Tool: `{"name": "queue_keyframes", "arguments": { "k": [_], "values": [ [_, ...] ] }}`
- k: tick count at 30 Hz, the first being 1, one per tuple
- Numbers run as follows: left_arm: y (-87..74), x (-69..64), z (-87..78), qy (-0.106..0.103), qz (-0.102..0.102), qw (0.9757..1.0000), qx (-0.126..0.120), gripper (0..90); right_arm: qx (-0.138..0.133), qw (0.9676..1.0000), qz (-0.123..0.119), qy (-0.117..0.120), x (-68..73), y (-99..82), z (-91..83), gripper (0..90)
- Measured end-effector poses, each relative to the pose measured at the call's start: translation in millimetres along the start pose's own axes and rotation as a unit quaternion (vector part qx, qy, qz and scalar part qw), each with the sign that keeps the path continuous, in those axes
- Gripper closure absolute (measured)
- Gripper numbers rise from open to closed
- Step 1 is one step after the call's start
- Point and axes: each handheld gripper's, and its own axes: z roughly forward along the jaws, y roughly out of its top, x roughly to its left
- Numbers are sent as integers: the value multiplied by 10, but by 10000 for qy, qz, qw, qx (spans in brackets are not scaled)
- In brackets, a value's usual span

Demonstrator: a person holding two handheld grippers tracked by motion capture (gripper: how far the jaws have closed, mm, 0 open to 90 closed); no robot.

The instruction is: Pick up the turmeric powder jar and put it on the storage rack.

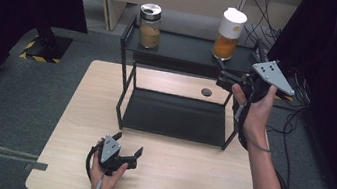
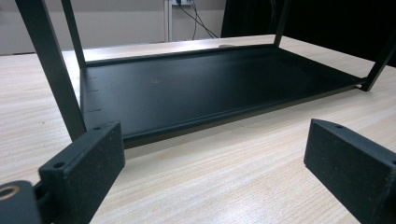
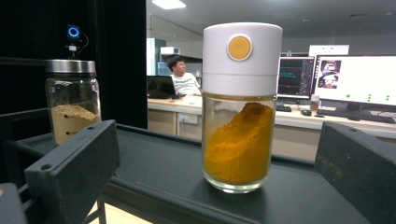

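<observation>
The right gripper [image 1: 224,73] is hovering with its fingers [image 3: 74,172] spread wide and gripping nothing, the clear glass jar of orange powder with a white plastic cap [image 3: 240,105] standing upright between and beyond them on the black metal shelf [image 3: 299,198]. It is probably fairly heavy, rigid, smooth and breakable; the straight glass wall below the cap is looking like the safest hold. The left gripper [image 1: 123,152] is resting released on the pale wooden table [image 1: 184,178].
</observation>
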Motion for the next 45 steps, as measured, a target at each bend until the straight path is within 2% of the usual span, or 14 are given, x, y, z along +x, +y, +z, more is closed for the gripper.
{"name": "queue_keyframes", "arguments": {
  "k": [17, 31, 37, 45],
  "values": [
    [-7, -9, -2, 21, -1, 10000, -21, 42, 10, 9999, -39, 104, -11, -227, -233, 4],
    [-6, -6, -4, 23, -12, 10000, -18, 42, 60, 9996, -162, 209, 19, -429, -433, 4],
    [-12, -9, -5, 26, -1, 10000, -33, 42, 108, 9994, -208, 242, 39, -554, -530, 4],
    [-12, -7, -7, 32, -22, 10000, -35, 42, 210, 9994, -146, 211, 43, -752, -629, 3]
  ]
}}
